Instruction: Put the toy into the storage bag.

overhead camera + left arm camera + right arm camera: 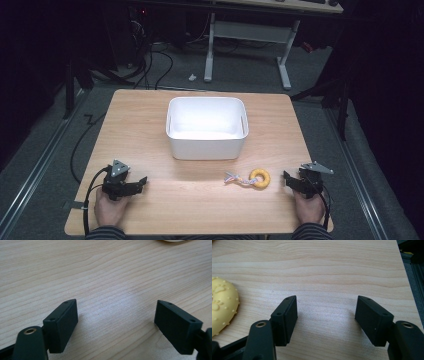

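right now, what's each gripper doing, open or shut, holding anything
left gripper: open, nothing between its jaws, bare wooden table under it.
right gripper: open, holding nothing; the yellow rubber ring toy with a rope tail lies beside it, untouched.

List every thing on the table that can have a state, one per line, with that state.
White bin: upright, open-topped, nothing visible inside.
Yellow ring toy: lying flat on the table, rope tail toward the left, untouched.
Left claw: open, holding nothing, low over bare wood.
Right claw: open, holding nothing, beside the ring toy but apart from it.
Table: level.
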Action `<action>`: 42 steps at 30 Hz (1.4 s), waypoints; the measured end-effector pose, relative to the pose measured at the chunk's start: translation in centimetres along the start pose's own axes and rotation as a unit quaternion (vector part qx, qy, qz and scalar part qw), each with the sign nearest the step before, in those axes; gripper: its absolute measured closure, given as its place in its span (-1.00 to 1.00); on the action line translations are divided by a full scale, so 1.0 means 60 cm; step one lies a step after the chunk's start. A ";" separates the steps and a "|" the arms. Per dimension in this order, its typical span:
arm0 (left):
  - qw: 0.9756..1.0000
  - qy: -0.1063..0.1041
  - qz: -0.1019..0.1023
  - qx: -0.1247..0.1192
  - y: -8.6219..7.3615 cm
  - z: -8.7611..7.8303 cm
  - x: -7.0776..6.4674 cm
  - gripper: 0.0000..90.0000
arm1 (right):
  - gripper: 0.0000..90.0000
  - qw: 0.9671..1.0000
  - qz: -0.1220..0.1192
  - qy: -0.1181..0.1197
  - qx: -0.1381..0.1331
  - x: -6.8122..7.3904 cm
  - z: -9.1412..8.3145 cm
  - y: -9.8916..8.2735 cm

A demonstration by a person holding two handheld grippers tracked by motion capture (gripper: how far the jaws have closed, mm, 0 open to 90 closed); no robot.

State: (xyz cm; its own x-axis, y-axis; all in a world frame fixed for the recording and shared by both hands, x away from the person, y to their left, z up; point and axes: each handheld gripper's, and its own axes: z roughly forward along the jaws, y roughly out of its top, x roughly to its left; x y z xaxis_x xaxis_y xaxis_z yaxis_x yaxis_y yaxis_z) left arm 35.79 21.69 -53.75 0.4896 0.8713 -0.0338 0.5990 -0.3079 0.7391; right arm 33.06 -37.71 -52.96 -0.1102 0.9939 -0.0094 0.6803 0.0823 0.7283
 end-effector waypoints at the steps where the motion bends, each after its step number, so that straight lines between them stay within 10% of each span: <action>1: 1.000 0.001 0.000 0.000 0.000 0.000 0.000 -0.57 | -0.23 1.000 0.000 0.000 0.000 0.000 0.000 0.000; 42: 1.000 0.009 0.001 0.000 0.000 0.000 -0.002 -0.52 | 0.01 1.000 -0.001 0.026 -0.007 0.003 -0.023 -0.008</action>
State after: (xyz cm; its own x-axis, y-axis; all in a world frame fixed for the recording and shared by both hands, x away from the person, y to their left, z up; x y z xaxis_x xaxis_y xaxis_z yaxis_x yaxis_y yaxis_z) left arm 35.71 21.60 -53.75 0.4798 0.8771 -0.0202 0.5985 -0.3104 0.7385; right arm 31.72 -37.70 -52.39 -0.1494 0.9885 0.0233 0.6693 0.0838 0.7382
